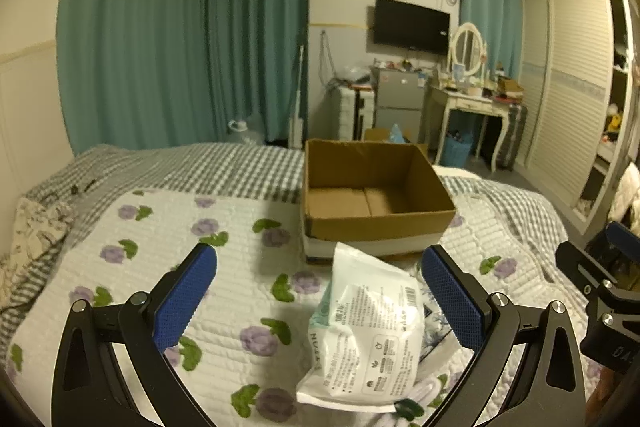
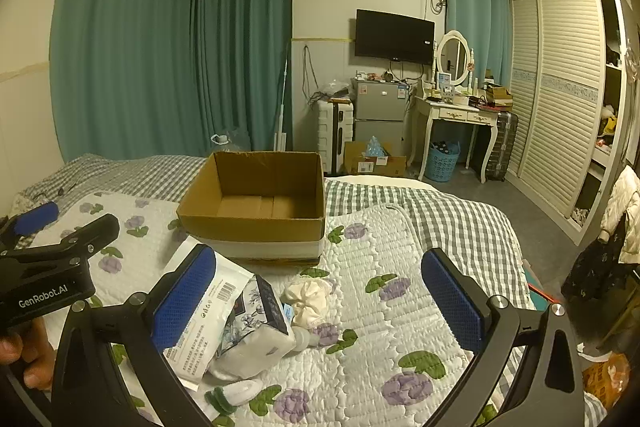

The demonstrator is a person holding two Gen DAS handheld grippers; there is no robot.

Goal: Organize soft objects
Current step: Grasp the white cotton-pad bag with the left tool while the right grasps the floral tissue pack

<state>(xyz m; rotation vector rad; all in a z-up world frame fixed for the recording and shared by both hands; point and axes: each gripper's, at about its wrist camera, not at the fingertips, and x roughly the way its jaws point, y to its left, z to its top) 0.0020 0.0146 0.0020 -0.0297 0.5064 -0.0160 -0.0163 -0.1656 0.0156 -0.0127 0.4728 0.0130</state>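
Observation:
An open, empty cardboard box (image 1: 376, 187) stands on the bed; it also shows in the right wrist view (image 2: 256, 199). A white soft pack with printed text (image 1: 366, 331) lies on the quilt between my left gripper's fingers. My left gripper (image 1: 320, 291) is open and holds nothing. In the right wrist view the same pack (image 2: 208, 319) lies next to a floral tissue pack (image 2: 256, 327), a cream scrunchie (image 2: 308, 301) and a white sock (image 2: 236, 393). My right gripper (image 2: 318, 293) is open above the scrunchie.
The bed carries a white floral quilt (image 2: 400, 327) over a grey checked sheet (image 2: 460, 219). A patterned pillow (image 1: 32, 235) lies at the left. Beyond the bed are a dressing table (image 2: 456, 115), a small fridge (image 2: 380, 115), a suitcase (image 2: 502, 147) and a wardrobe (image 2: 560, 99).

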